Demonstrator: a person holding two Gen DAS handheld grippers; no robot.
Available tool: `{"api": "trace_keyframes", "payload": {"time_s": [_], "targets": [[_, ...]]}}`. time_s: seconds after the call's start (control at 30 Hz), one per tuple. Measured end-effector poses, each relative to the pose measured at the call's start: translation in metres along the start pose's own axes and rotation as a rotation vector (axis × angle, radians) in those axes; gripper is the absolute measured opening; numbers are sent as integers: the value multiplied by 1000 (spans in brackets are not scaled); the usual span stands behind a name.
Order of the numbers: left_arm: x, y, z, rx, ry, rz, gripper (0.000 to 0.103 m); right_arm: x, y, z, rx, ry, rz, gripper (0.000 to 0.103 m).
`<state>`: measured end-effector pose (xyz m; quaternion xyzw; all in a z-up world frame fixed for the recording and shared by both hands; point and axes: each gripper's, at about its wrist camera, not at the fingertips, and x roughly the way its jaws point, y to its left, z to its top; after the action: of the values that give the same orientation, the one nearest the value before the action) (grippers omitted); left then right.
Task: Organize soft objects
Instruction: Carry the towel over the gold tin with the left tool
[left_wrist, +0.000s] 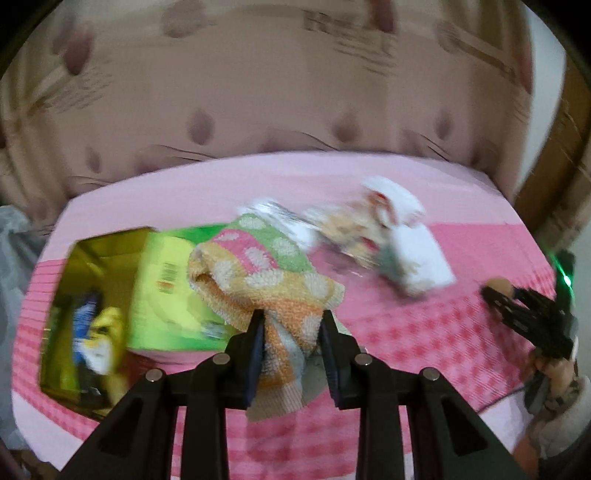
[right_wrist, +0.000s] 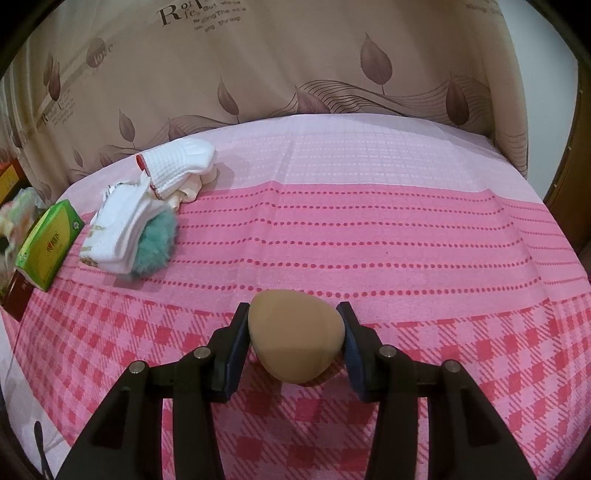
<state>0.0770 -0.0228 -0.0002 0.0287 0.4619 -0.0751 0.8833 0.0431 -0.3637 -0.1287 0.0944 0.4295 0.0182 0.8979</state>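
L gripper (left_wrist: 291, 347) clamps a dotted towel (left_wrist: 266, 273), lifted off the pink cloth (left_wrist: 424, 339); view is blurred. Behind it, left, a green box (left_wrist: 166, 288) w/ an open carton (left_wrist: 88, 314) beside. R gripper (right_wrist: 293, 339) pinches a tan sponge (right_wrist: 295, 336) just over the cloth. Farther back left: teal puff (right_wrist: 155, 247) touching white socks (right_wrist: 122, 229), more white cloth (right_wrist: 177, 166) behind. Curtain (right_wrist: 295, 55) at rear.
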Motion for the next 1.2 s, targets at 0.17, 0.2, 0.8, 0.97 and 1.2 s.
{"api": "trace_keyframes", "payload": {"time_s": [0.17,0.2,0.8,0.97,1.2], "targets": [[-7,61,15,-62,-30,110,29,1,2,0,-10,2,-11,43],[-7,75,18,-78,-33,134,29,1,2,0,-11,3,-12,43],[75,203,22,-163,94,265,30,2,12,-1,-58,14,-69,44],[95,212,22,-163,132,278,30,3,13,-1,-63,15,-75,45],[108,222,21,-175,150,291,34,3,17,-1,-74,18,-87,45]]}}
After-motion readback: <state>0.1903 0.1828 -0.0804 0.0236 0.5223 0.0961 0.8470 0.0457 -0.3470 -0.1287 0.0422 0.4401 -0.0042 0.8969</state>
